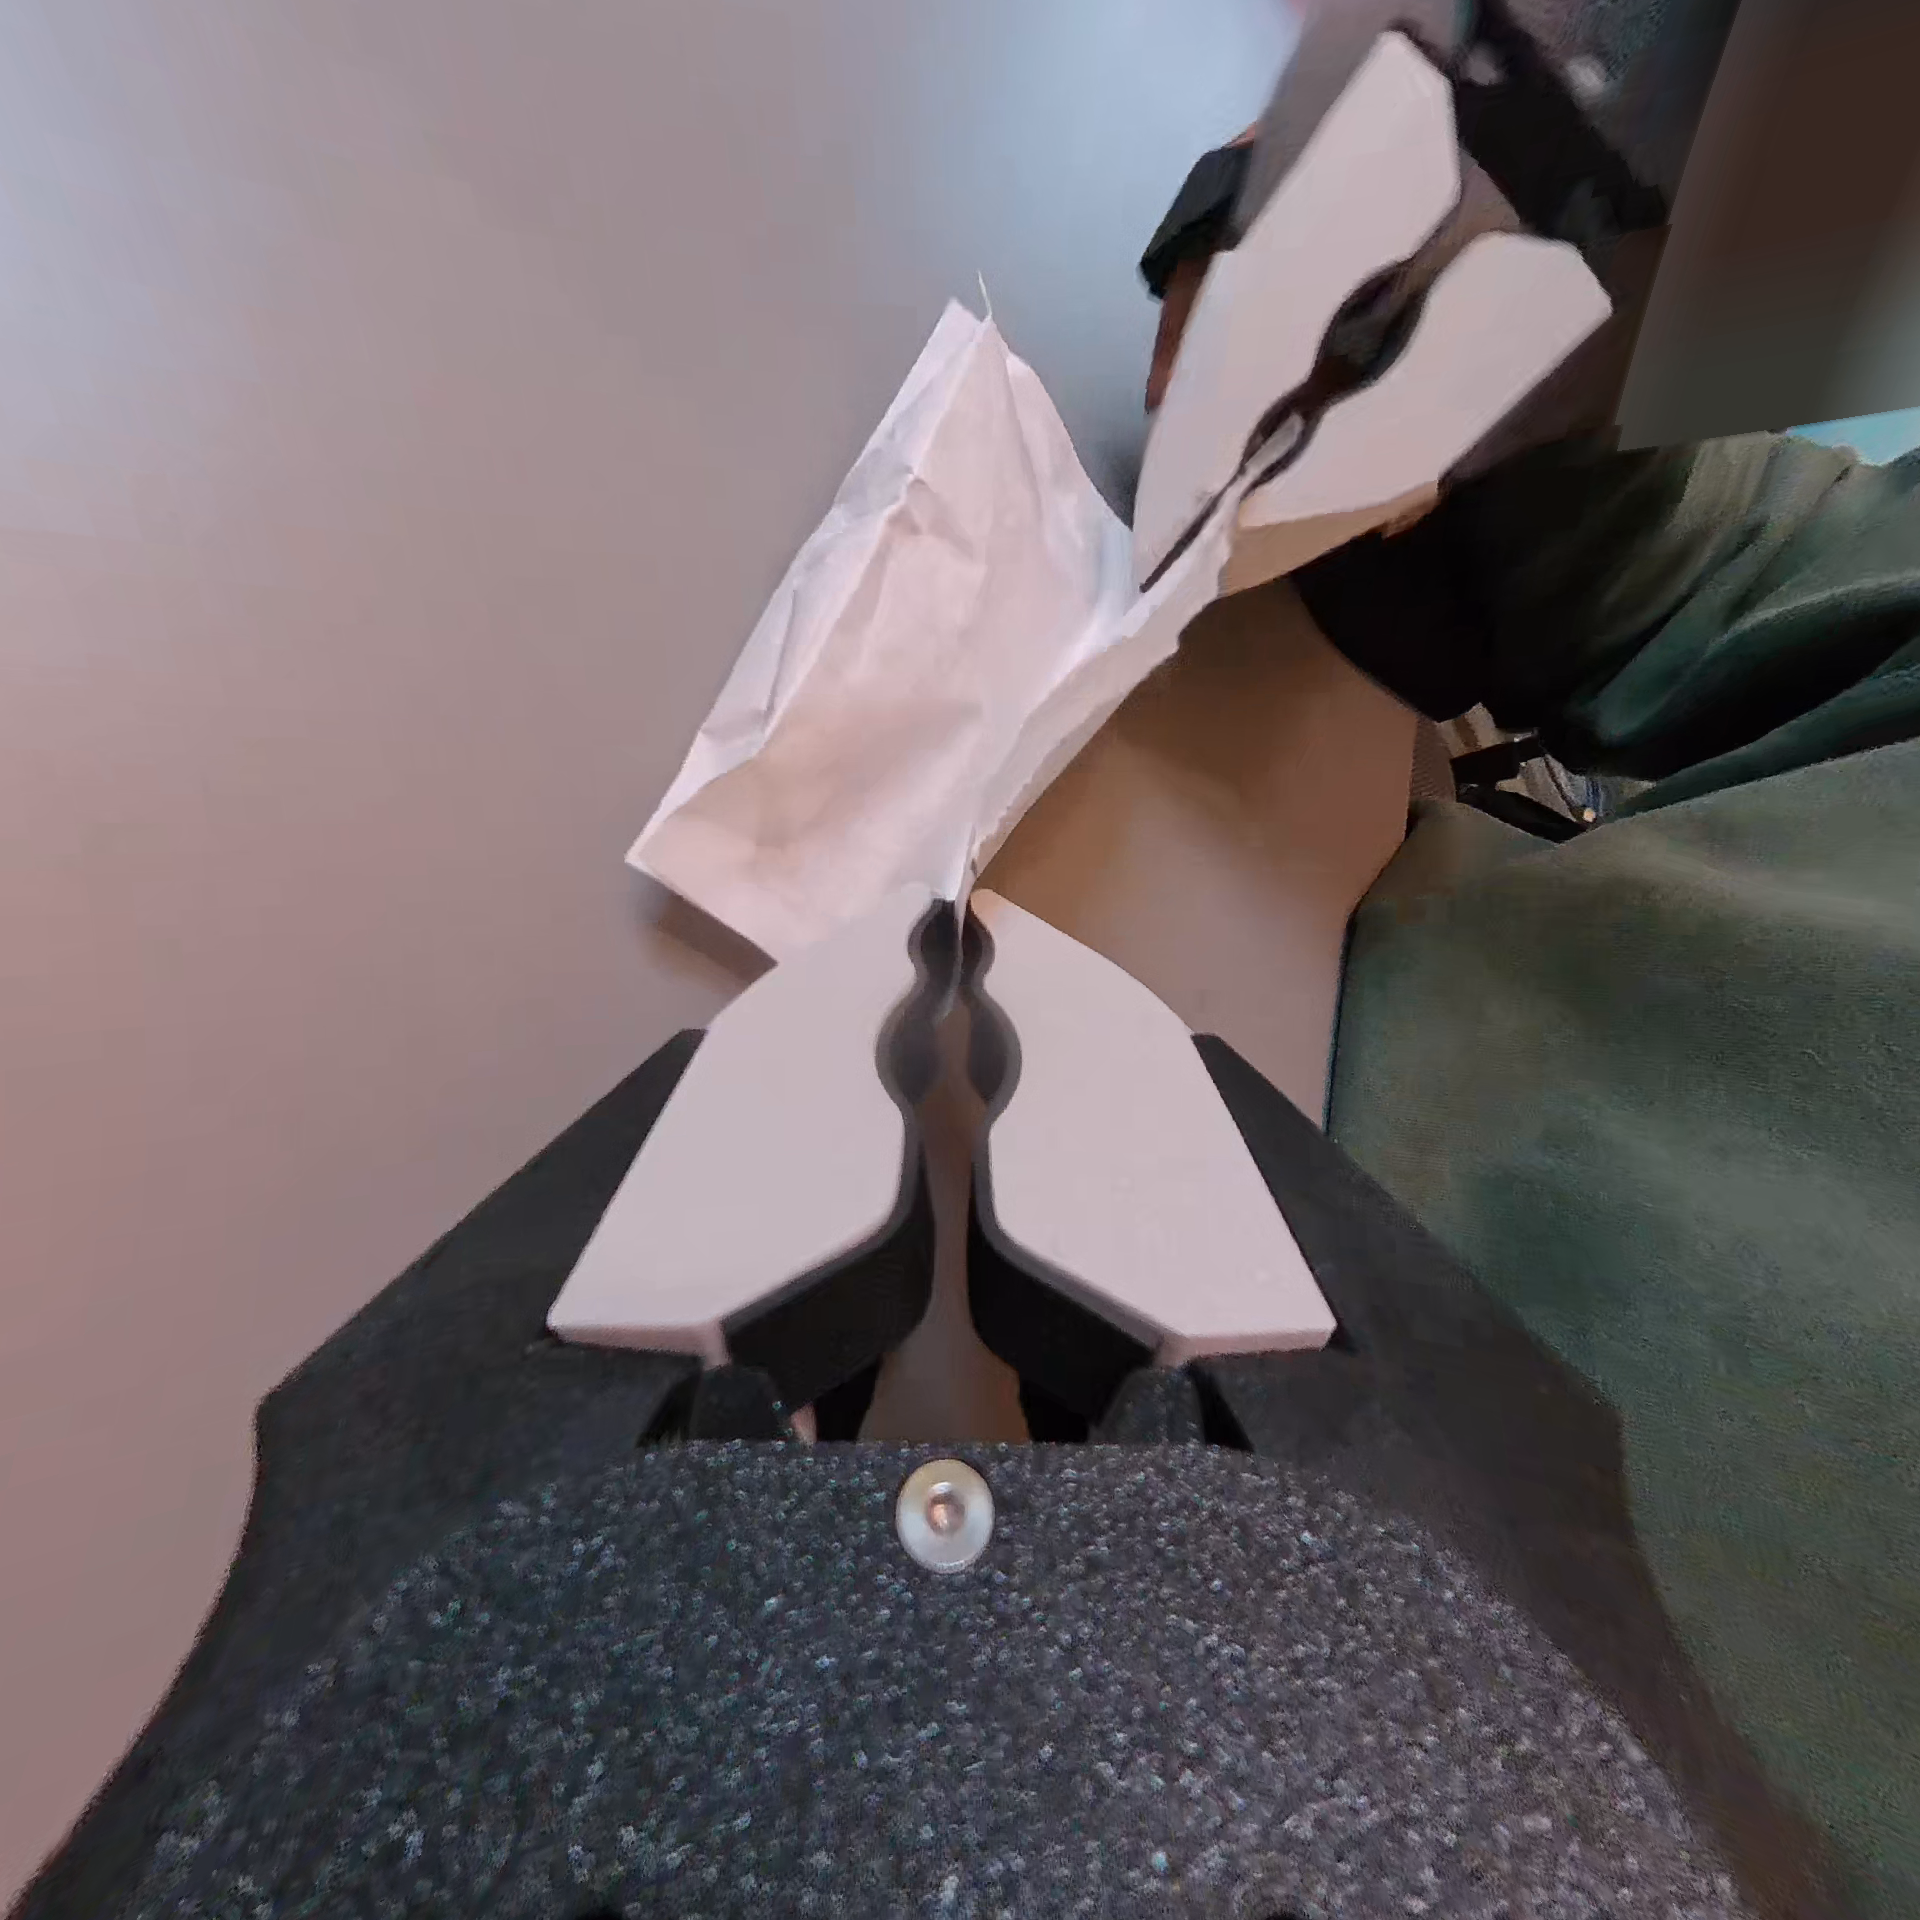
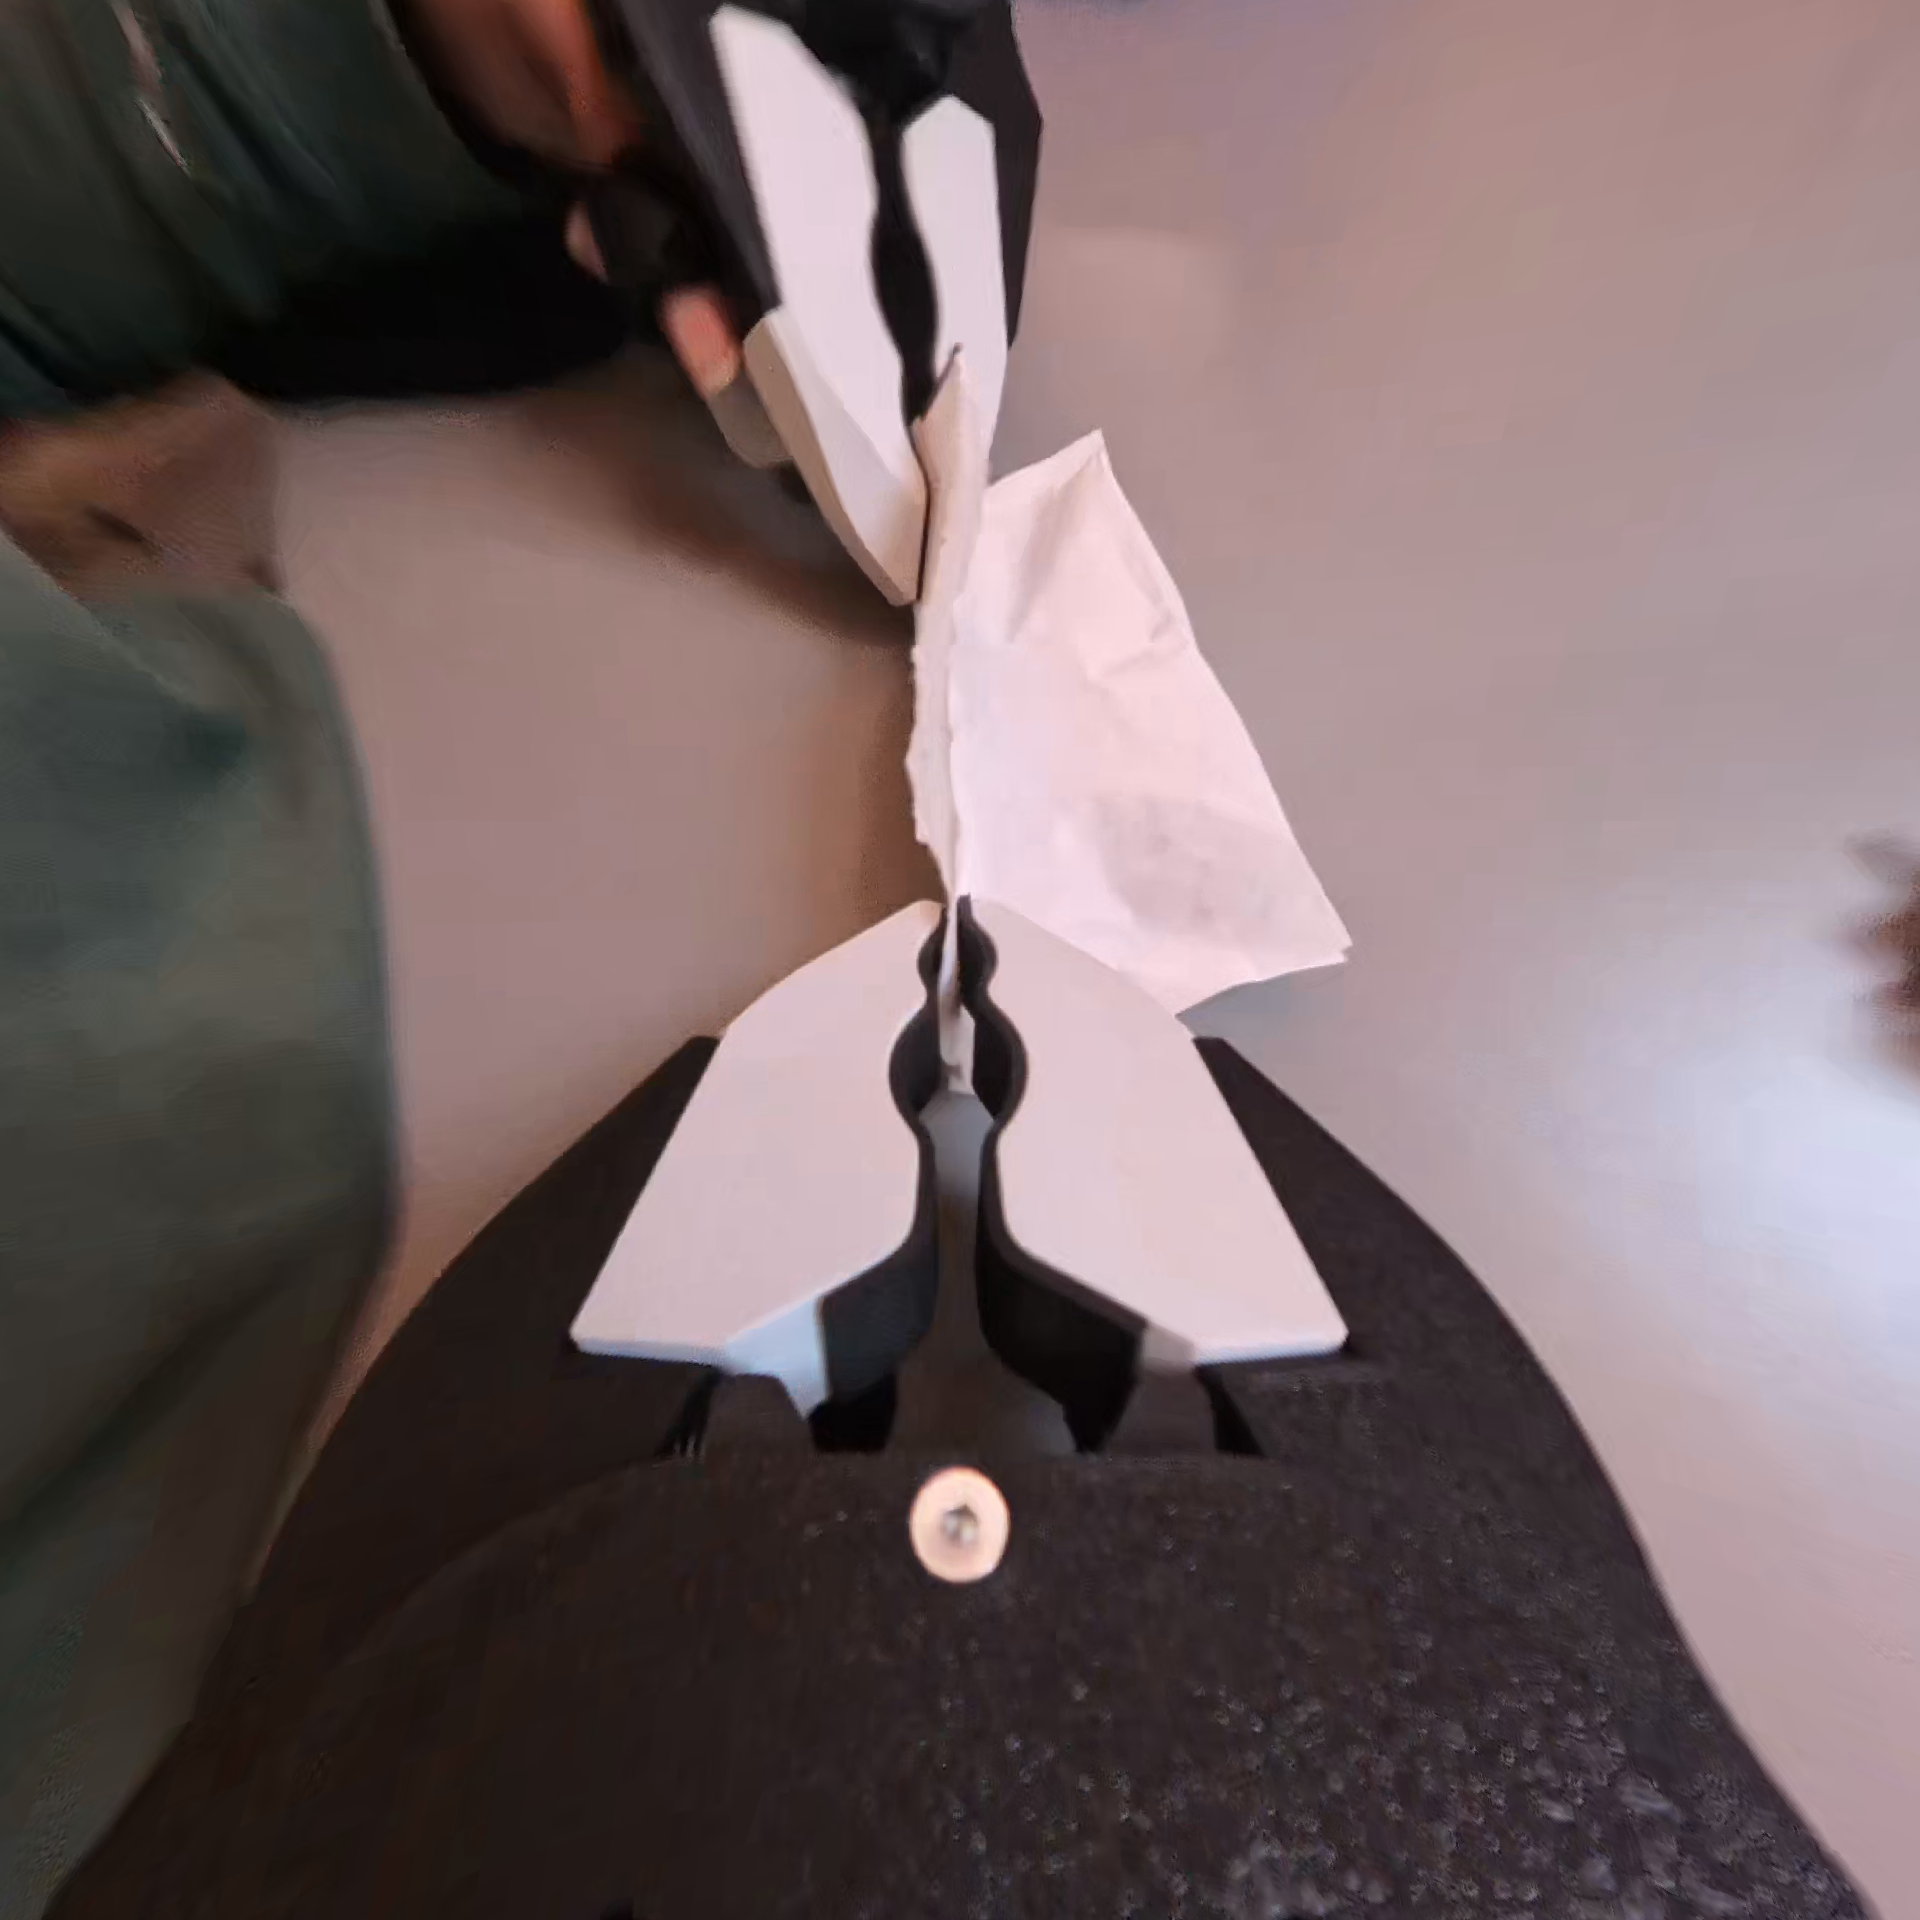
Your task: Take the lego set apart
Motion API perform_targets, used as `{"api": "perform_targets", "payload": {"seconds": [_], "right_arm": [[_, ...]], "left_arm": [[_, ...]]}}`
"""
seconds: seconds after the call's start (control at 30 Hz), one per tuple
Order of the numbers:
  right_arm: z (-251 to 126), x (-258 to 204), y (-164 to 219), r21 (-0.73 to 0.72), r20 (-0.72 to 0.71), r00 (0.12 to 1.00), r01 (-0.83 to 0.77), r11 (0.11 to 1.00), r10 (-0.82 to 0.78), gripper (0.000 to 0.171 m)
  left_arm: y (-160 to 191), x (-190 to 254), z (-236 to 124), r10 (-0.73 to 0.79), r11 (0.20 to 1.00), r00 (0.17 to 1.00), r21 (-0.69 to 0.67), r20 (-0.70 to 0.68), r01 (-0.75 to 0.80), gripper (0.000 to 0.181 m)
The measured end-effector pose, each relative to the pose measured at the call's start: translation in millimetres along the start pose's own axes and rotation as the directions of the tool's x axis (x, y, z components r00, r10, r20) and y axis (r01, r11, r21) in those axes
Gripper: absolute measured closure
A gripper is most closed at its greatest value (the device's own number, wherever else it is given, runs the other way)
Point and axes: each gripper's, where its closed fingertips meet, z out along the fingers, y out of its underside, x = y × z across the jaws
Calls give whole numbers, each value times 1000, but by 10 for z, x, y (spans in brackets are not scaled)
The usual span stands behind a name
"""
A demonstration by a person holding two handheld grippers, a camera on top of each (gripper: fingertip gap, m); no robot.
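Observation:
No lego shows in either view. A crumpled white paper bag (image 1: pixel 914 644) hangs in the air between the two grippers. My left gripper (image 1: pixel 951 909) is shut on one corner of its edge. My right gripper (image 1: pixel 1195 540) shows farther off in the left wrist view, shut on the other end of the same edge. In the right wrist view the paper bag (image 2: pixel 1081 727) runs from my right gripper (image 2: pixel 956 909), shut on it, up to my left gripper (image 2: pixel 930 478), also shut on it. The bag's inside is hidden.
A pale table top (image 1: pixel 364 623) lies below the bag. A person in a green top (image 1: pixel 1610 1143) with black gloves stands close on one side. A blurred dark thing (image 2: pixel 1891 925) lies on the table at the right edge of the right wrist view. About 8 centimeters separates my left fingertips from my right. My right gripper's tips are some 15 centimeters from the blurred dark thing (image 2: pixel 1891 925).

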Motion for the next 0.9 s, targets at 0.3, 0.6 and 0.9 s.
{"api": "perform_targets", "payload": {"seconds": [0.3, 0.6, 0.9], "right_arm": [[44, -91, 18, -61, 144, 957, -245, 968, 251, 171], [116, -108, 171, -124, 161, 943, -274, 954, 292, 171], [-224, 25, -103, -42, -165, 982, 88, 995, -94, 155]], "left_arm": [[-120, 152, 7, 247, 966, 966, 63, 81, -252, 180], [15, -9, 105, 8, 992, 1000, -128, 30, -4, 180], [-5, -49, 143, 52, 967, 994, -253, 95, -26, 180]]}}
